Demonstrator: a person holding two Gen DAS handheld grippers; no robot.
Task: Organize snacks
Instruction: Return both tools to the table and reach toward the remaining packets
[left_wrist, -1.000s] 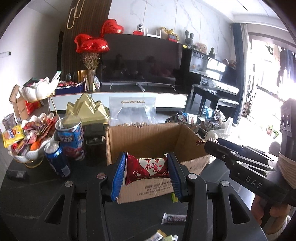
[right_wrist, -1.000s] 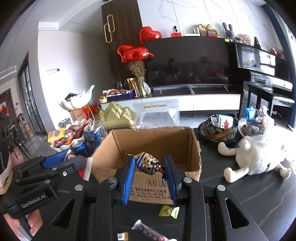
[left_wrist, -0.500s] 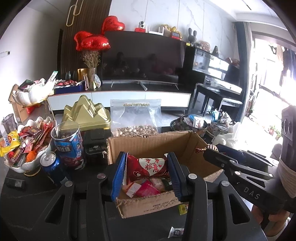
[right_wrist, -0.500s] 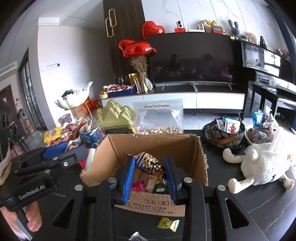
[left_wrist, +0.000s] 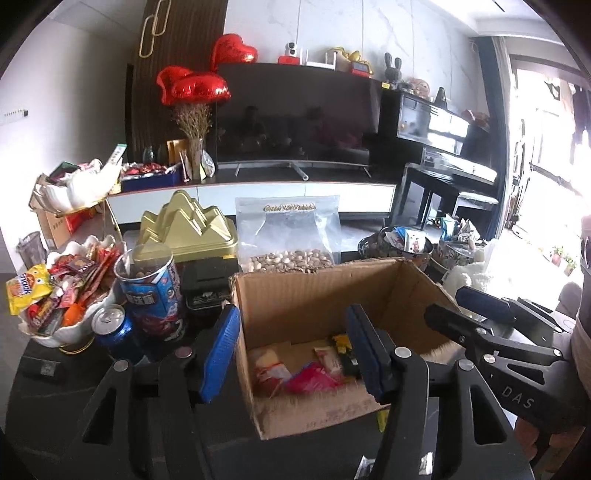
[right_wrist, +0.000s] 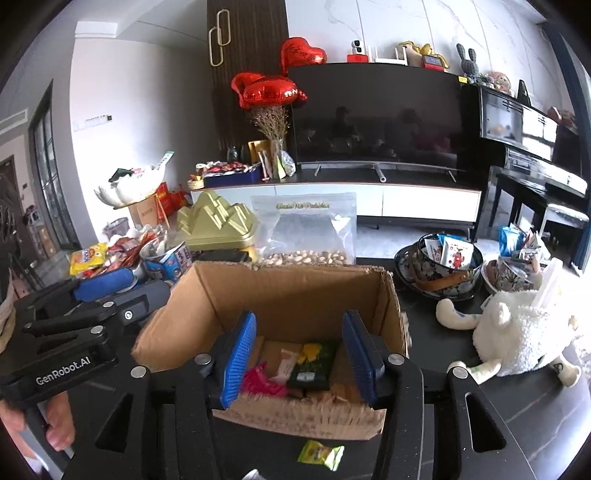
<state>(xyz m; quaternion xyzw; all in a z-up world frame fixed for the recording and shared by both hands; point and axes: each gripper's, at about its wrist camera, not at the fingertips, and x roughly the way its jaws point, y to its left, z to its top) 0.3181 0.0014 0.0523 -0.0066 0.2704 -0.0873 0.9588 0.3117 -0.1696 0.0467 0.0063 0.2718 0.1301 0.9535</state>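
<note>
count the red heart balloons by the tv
3. One heart sits high at the TV's top left corner; two more overlap just below and left of it, above the dried flowers. None looks hidden.

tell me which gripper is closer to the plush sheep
Right. The right gripper hangs over the box beside the sheep; the left gripper sits on its far side.

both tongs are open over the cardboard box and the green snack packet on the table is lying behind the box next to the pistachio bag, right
Not quite. Both the left tongs and right tongs are open over the cardboard box, but the green snack packet lies in front of the box, on its near side, as the right wrist view shows.
</note>
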